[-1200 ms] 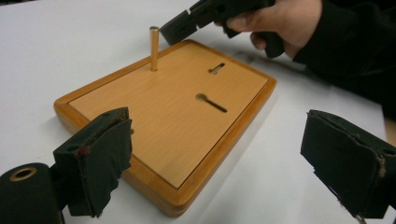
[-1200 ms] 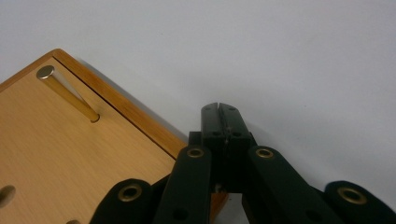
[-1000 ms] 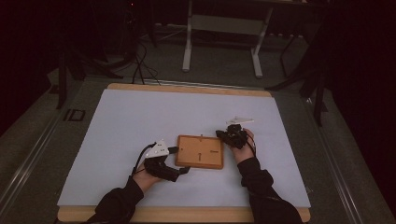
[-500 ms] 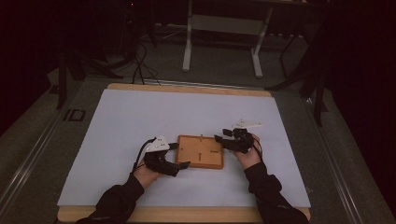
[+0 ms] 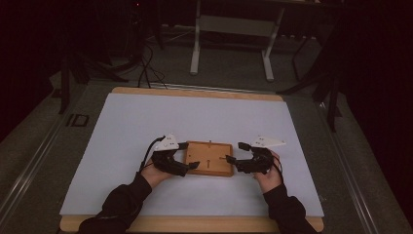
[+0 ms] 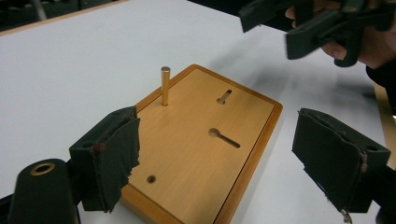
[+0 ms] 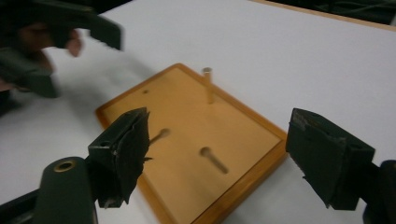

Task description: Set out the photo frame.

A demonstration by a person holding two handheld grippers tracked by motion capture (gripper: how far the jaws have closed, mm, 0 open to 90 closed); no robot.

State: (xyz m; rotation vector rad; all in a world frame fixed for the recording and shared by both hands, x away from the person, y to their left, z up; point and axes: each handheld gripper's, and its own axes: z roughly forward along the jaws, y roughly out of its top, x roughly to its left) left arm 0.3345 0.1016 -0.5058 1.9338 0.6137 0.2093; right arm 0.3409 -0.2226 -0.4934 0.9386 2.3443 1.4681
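A flat wooden board with slots and small holes lies on the white mat. A thin brass peg stands upright in it near its far edge, also seen as the peg. My left gripper is at the board's left end. Its jaws have just been closing a little but still stand wide, with the board low between them and untouched. My right gripper hovers at the right end. Its jaws have just been opening, and only the board lies below them.
The white mat covers a wooden table whose edge shows at the far side. Beyond it stand metal frame legs and floor cables. The other hand's gripper is at the top right of the left gripper view.
The right gripper has drawn back from the board's far right corner toward the right end, and its jaws have opened. The left hand has edged closer to the board's left end.
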